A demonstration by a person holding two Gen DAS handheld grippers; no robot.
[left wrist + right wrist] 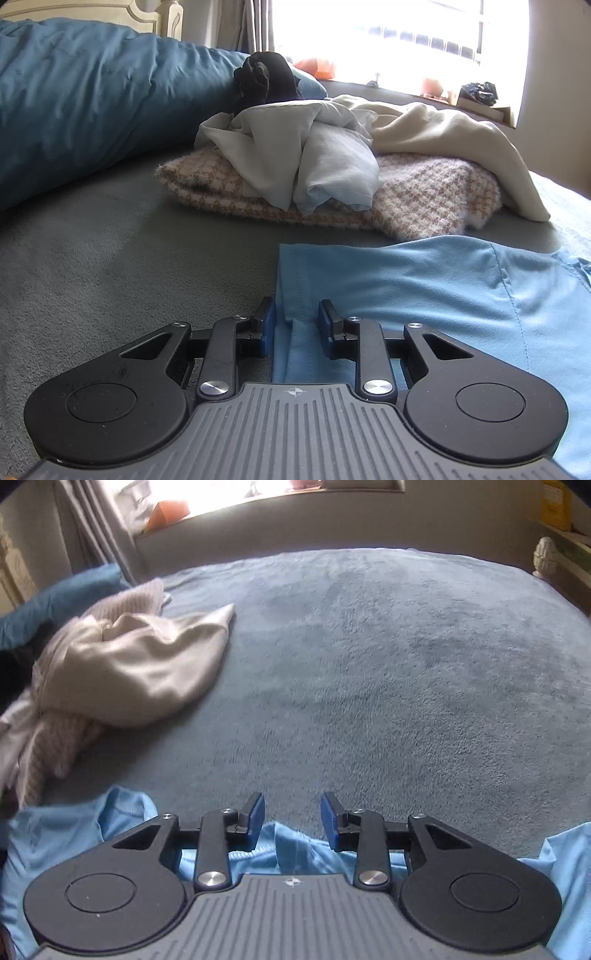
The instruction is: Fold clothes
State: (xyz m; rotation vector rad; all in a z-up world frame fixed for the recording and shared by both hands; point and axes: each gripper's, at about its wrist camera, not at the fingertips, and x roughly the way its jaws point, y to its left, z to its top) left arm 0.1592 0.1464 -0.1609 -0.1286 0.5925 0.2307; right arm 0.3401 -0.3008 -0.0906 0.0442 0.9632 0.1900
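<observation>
A light blue garment (424,280) lies flat on the bed's grey-blue blanket (110,258). My left gripper (297,317) sits low over its left edge. The jaws stand a little apart, and the hem strip runs between the pads without being clamped. In the right wrist view the same light blue garment (74,830) shows rumpled under my right gripper (292,808). That gripper is open; only bare blanket (369,664) shows between its fingertips, and the cloth's edge lies near the base of its fingers.
A pile lies beyond the left gripper: a fuzzy houndstooth piece (424,199), a pale crumpled shirt (325,162), a cream garment (443,129) and a black one (266,79). A teal duvet (74,103) bulks at left. The cream garment (140,664) lies left of the right gripper.
</observation>
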